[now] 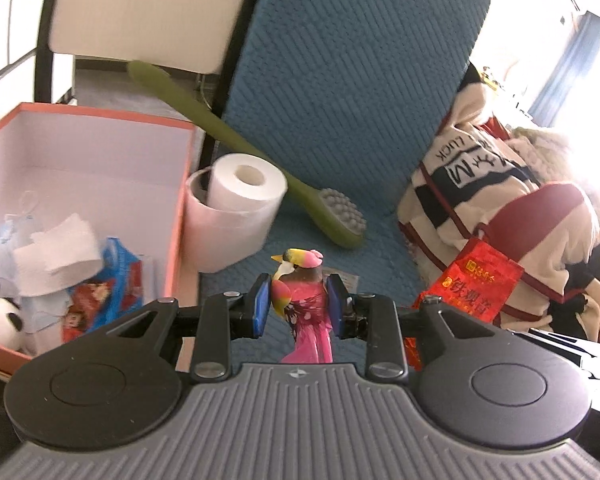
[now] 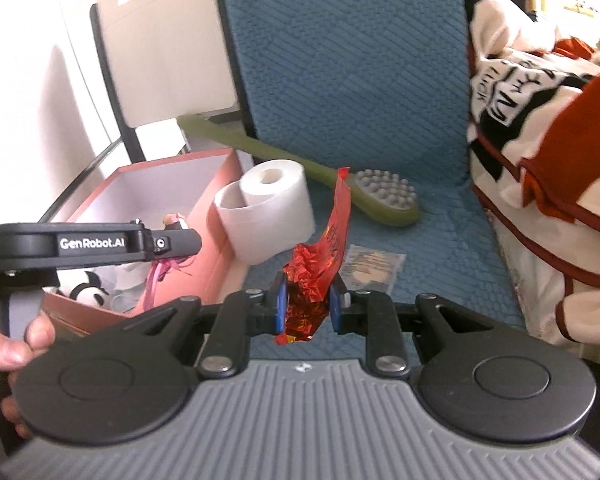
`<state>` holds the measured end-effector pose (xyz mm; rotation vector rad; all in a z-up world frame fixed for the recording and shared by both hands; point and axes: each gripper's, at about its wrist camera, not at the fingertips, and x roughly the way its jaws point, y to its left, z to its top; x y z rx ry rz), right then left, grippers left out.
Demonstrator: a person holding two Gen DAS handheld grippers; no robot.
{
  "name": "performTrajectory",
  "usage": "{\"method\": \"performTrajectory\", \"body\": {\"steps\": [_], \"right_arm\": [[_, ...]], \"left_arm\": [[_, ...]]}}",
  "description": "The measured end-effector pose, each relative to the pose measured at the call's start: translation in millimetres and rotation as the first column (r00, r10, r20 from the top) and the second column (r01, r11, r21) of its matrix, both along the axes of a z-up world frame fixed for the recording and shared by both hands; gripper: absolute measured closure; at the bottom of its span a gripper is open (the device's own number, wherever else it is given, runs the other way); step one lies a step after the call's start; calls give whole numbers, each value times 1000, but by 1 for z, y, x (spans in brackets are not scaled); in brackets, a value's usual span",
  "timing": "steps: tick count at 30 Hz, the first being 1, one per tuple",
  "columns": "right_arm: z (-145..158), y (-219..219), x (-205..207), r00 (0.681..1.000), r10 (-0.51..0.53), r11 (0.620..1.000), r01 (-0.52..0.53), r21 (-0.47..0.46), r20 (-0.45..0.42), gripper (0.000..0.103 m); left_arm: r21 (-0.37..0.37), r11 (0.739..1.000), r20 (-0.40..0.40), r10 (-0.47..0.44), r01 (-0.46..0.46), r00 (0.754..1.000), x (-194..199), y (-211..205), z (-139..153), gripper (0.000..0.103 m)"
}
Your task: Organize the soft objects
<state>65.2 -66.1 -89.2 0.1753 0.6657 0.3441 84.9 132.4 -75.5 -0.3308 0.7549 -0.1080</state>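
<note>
Ahead of you the blue quilted seat cushion point(image 1: 340, 80) stands up against the pale chair back point(image 1: 140, 12), and a green long-handled brush point(image 1: 260, 172) lies slanted across it, its grey nubbed head resting on the seat near the front. To your right you have a heap of striped red, white and navy cloth with printed letters point(image 1: 500, 208) bunched against the cushion. On the seat just in front of you, a small clear flat packet point(image 2: 374, 266) lies beside the brush head, apart from it.
</note>
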Motion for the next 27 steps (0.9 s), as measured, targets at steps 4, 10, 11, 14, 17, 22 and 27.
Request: {"method": "performTrajectory", "body": {"steps": [4, 10, 11, 14, 17, 22, 27], "right_arm": [[10, 16, -1, 999, 36, 999, -36, -9, 20, 79], [24, 46, -4, 994, 105, 994, -105, -5, 38, 79], [27, 51, -4, 992, 120, 993, -120, -5, 40, 79], [32, 71, -5, 986, 161, 987, -161, -11, 47, 79], [38, 91, -5, 978, 201, 980, -200, -13, 57, 79], [46, 115, -7, 965, 254, 967, -253, -15, 63, 79], [49, 137, -4, 956, 290, 957, -289, -25, 51, 79]], "left_arm": [[-3, 1000, 6, 31, -31, 999, -9, 19, 7, 68], [-5, 997, 17, 72, -72, 997, -22, 45, 19, 68], [-1, 997, 20, 77, -77, 997, -25, 50, 21, 68], [18, 995, 16, 101, -101, 995, -31, 64, 23, 68], [16, 990, 11, 141, -141, 990, -39, 82, 25, 68], [24, 983, 0, 184, -184, 983, -54, 111, 28, 68], [28, 972, -20, 233, -232, 972, -63, 139, 26, 68]]}}
